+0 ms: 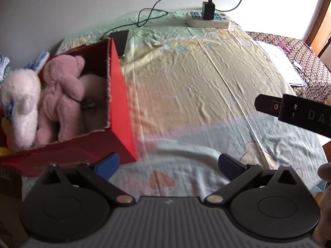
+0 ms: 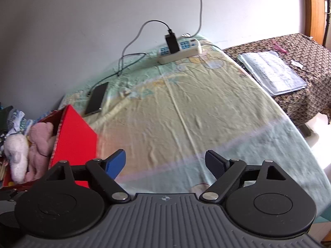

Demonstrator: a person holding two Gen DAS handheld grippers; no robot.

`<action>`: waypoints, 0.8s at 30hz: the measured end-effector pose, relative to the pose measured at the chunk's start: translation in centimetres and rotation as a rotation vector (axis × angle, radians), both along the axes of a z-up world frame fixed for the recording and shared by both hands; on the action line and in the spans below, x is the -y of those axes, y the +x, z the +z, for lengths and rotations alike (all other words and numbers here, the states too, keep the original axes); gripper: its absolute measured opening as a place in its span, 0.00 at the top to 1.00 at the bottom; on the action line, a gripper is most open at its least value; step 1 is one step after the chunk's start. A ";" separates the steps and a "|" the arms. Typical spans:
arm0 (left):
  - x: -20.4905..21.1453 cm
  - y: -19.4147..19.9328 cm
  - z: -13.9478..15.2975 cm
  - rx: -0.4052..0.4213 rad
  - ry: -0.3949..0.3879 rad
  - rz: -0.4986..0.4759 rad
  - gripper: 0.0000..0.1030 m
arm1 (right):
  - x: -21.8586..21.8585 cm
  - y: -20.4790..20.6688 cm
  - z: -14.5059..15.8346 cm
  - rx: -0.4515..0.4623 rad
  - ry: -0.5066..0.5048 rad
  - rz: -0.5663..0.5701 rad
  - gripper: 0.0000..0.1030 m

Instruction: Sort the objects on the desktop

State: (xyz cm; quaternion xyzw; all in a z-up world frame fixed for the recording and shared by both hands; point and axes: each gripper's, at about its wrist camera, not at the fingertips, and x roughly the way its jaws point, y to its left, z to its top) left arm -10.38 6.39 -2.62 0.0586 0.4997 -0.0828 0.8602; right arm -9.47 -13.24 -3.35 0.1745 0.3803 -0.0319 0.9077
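Two views, both tongs spread wide with nothing between the blue pads

Left wrist view: left tongs (image 1: 168, 164) hover low over the tabletop (image 1: 186, 86), which is covered with a wrinkled pastel sheet. Red box (image 1: 121, 107) sits just ahead and to the left of the left pad, its near corner almost at the pad tip. Inside: pink plush (image 1: 62, 95) leaning on a white plush (image 1: 20, 107). Phone (image 1: 120, 41) lies behind the box, cabled. Power strip (image 1: 208, 19) at the far edge with a black charger plugged in. Part of the other black device enters from the right edge, well apart from the box.

Right wrist view: right tongs (image 2: 165, 163) over bare sheet. Red box (image 2: 74, 138) lies left of the left pad, partly hidden behind the linkage; both plush toys visible in it. Phone (image 2: 97, 98) beyond the box, power strip (image 2: 180, 51) far back
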 end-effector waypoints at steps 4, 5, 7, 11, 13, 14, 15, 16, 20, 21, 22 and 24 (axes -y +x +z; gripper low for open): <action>1.6 0.5 -0.6 -0.011 0.023 0.003 0.01 | 1.2 0.4 -0.6 -0.054 -0.015 -0.011 0.15; 2.0 0.6 -0.8 -0.014 0.026 0.000 0.01 | 1.4 0.5 -0.8 -0.060 -0.015 -0.013 0.15; 2.7 0.8 -1.1 -0.024 0.029 -0.008 0.01 | 1.9 0.6 -0.9 -0.068 -0.023 -0.018 0.15; 4.0 1.4 -1.7 -0.044 0.042 -0.007 0.01 | 2.7 1.0 -1.4 -0.087 -0.050 -0.026 0.15; 4.3 1.8 -2.0 -0.059 0.042 -0.001 0.01 | 3.1 1.0 -1.9 -0.105 -0.048 -0.034 0.15; 4.4 2.0 -2.1 -0.067 0.039 0.002 0.01 | 3.2 1.1 -2.1 -0.115 -0.046 -0.034 0.15; 4.5 2.2 -2.2 -0.075 0.037 0.005 0.01 | 3.2 1.1 -2.4 -0.123 -0.048 -0.031 0.15; 4.7 2.3 -2.3 -0.079 0.039 0.008 0.01 | 3.2 1.2 -2.6 -0.130 -0.053 -0.026 0.15; 5.1 2.8 -2.9 -0.088 0.047 0.012 0.01 | 3.2 1.4 -3.1 -0.153 -0.072 -0.022 0.15; 5.1 2.8 -3.0 -0.089 0.050 0.012 0.01 | 3.2 1.5 -3.2 -0.157 -0.076 -0.026 0.15; 5.1 2.9 -3.2 -0.090 0.056 0.014 0.01 | 3.2 1.6 -3.4 -0.160 -0.084 -0.029 0.15; 4.9 3.1 -3.4 -0.094 0.063 0.021 0.01 | 3.0 1.8 -3.5 -0.165 -0.104 -0.026 0.15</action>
